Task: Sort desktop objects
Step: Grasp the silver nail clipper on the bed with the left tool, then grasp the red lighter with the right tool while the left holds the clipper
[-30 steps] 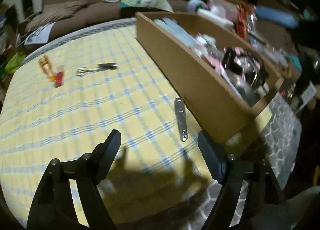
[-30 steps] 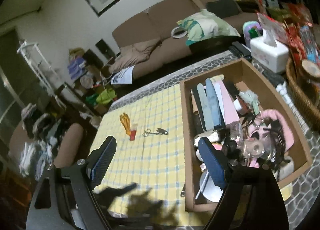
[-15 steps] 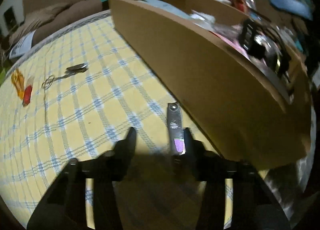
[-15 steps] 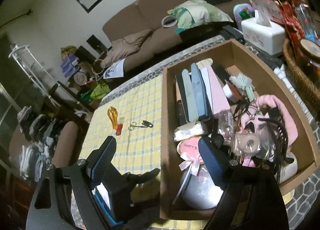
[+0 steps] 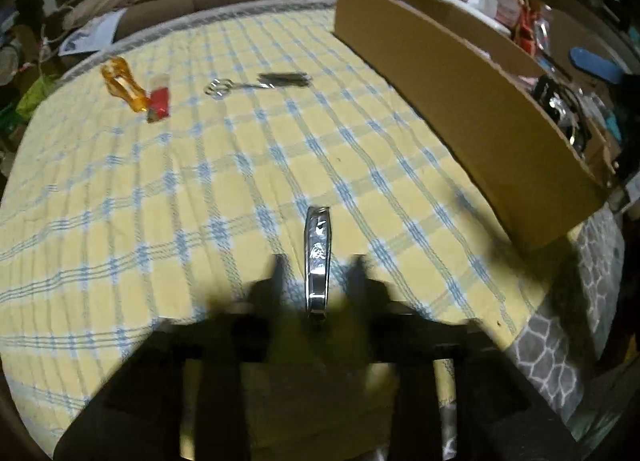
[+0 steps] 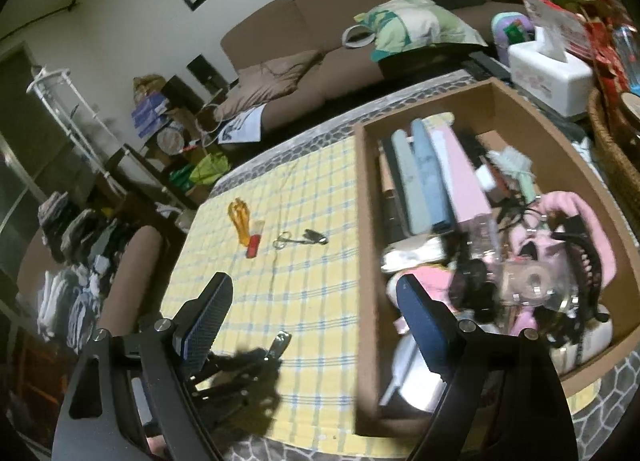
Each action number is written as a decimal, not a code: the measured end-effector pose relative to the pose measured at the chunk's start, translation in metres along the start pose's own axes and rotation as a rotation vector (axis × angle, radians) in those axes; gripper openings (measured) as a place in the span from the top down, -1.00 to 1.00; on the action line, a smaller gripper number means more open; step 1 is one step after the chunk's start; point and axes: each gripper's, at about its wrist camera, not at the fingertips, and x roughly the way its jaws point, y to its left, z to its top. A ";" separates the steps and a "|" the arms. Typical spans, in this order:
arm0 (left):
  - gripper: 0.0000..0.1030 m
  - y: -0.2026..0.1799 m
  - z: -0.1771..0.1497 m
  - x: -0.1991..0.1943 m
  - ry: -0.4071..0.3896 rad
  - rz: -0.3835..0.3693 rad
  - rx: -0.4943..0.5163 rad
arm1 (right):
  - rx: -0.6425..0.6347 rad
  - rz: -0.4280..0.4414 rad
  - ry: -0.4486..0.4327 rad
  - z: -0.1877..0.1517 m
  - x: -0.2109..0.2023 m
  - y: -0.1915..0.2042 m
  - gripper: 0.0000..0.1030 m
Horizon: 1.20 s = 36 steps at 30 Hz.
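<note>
My left gripper is shut on a silver nail clipper, which sticks out forward over the yellow checked cloth. The right wrist view shows that gripper holding the clipper above the cloth, left of the cardboard box. My right gripper is open and empty, high above the cloth and the box's left wall. Small scissors, an orange clip and a red lighter lie on the far part of the cloth.
The box stands along the cloth's right side, full of nail files, hair clips, tape and pink items. A tissue box and a wicker basket stand beyond it. A brown sofa is behind the table.
My left gripper closed on the nail clipper beside the box wall and carried it up and left, away from the box. My right gripper stayed open and shifted slightly.
</note>
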 end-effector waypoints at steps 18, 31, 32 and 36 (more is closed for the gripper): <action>0.73 0.032 0.018 -0.036 -0.086 -0.051 -0.081 | -0.113 0.018 0.050 -0.004 0.040 0.039 -0.68; 0.73 0.120 0.014 -0.087 -0.203 -0.127 -0.295 | -0.347 -0.028 0.181 0.032 0.166 0.092 -0.07; 0.73 0.127 0.014 -0.086 -0.203 -0.141 -0.308 | -0.375 -0.035 0.196 0.032 0.178 0.095 -0.07; 0.73 0.154 0.013 -0.087 -0.224 -0.187 -0.371 | -0.434 -0.044 0.256 0.032 0.229 0.102 -0.07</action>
